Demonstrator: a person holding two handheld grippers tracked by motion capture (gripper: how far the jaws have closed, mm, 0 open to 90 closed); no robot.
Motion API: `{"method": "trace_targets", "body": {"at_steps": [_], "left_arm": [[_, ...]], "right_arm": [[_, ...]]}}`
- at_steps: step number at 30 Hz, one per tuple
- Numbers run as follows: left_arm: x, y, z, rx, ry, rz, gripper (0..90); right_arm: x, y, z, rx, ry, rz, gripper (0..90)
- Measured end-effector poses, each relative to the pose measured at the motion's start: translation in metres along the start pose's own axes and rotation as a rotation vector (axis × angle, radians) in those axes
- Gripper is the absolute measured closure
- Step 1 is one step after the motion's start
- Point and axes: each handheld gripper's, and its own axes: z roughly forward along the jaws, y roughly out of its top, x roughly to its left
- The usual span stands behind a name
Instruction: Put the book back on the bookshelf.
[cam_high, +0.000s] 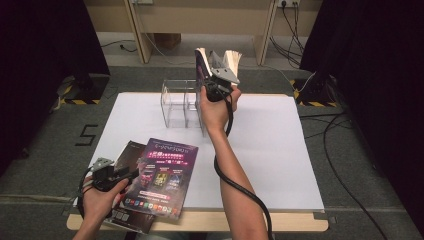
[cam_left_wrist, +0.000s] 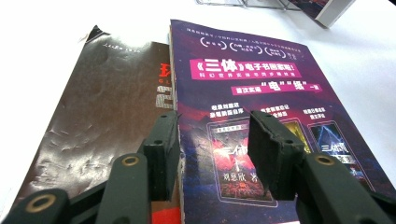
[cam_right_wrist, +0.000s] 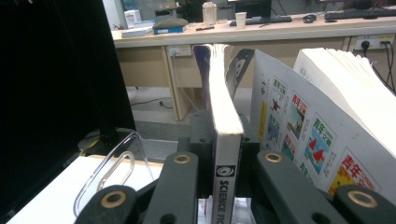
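On the white tabletop (cam_high: 280, 150) stands a clear acrylic rack (cam_high: 179, 102) with several compartments, toward the far side. Above its right end the right hand (cam_high: 216, 107) holds the right tongs (cam_high: 220, 67) raised, pointing up and away from the person. In the right gripper view the two black jaws are clamped on a thick magazine (cam_right_wrist: 223, 135) with a white spine bearing the words "SCIENCE FIC", its page edges facing the camera and standing upright between the pads. Just to the right of it another magazine (cam_right_wrist: 303, 126), its back cover printed with small coloured pictures, leans away with its pages fanned open; whether that one is held too cannot be told. The curved clear edge of the rack (cam_right_wrist: 112, 168) shows lower left in that view. At the near left corner of the tabletop lie two more magazines: a purple one (cam_high: 162, 177) with white lettering on top, overlapping a dark brown one (cam_high: 127, 155) that sticks out to its left. The left hand (cam_high: 100, 197) holds the left tongs (cam_high: 131, 175) low over these. In the left gripper view (cam_left_wrist: 212, 154) the jaws stand apart, straddling the left edge of the purple magazine (cam_left_wrist: 261, 93), one pad over the brown cover (cam_left_wrist: 102, 121) and the other over the purple cover, with nothing pressed between them.
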Motion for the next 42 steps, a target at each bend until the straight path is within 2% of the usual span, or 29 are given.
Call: {"method": "trace_targets", "body": {"at_steps": [7,12,17,19,20,22,29,36,39,40,42], "left_arm": [[0.001,0.000,0.000,-0.002,0.001,-0.001,53.1],[0.001,0.000,0.000,0.000,0.001,0.001,53.0],[0.001,-0.001,0.000,0.000,0.003,0.001,53.0],[0.000,-0.001,0.000,0.000,0.003,0.003,53.0],[0.000,-0.001,0.000,0.001,0.003,0.005,53.0],[-0.001,-0.001,0.000,0.002,0.002,0.005,53.0],[-0.002,-0.001,0.001,0.003,0.002,0.006,52.9],[-0.001,-0.001,0.000,0.002,0.003,0.008,52.9],[-0.001,-0.001,0.000,0.003,0.002,0.008,52.9],[-0.001,-0.001,0.000,0.002,0.001,0.008,52.9],[-0.001,-0.001,0.000,0.002,0.000,0.007,52.9]], "right_arm": [[0.002,-0.010,0.010,-0.016,-0.021,-0.013,83.1],[0.006,-0.015,0.009,-0.027,-0.034,-0.035,82.9],[0.004,-0.021,0.004,-0.025,-0.035,-0.036,82.5],[0.003,-0.021,0.001,-0.015,-0.017,-0.024,82.1],[0.002,-0.020,0.000,0.013,0.003,-0.027,80.9],[0.001,-0.019,-0.001,0.017,0.015,-0.020,80.2],[-0.006,-0.018,-0.005,0.052,0.027,-0.004,71.2],[-0.007,-0.013,-0.001,0.081,0.021,0.001,69.9],[-0.007,-0.010,0.002,0.108,0.020,0.002,70.1],[-0.007,-0.007,0.003,0.134,0.018,0.018,70.5],[-0.007,-0.006,0.004,0.144,0.018,0.022,70.7]]}}
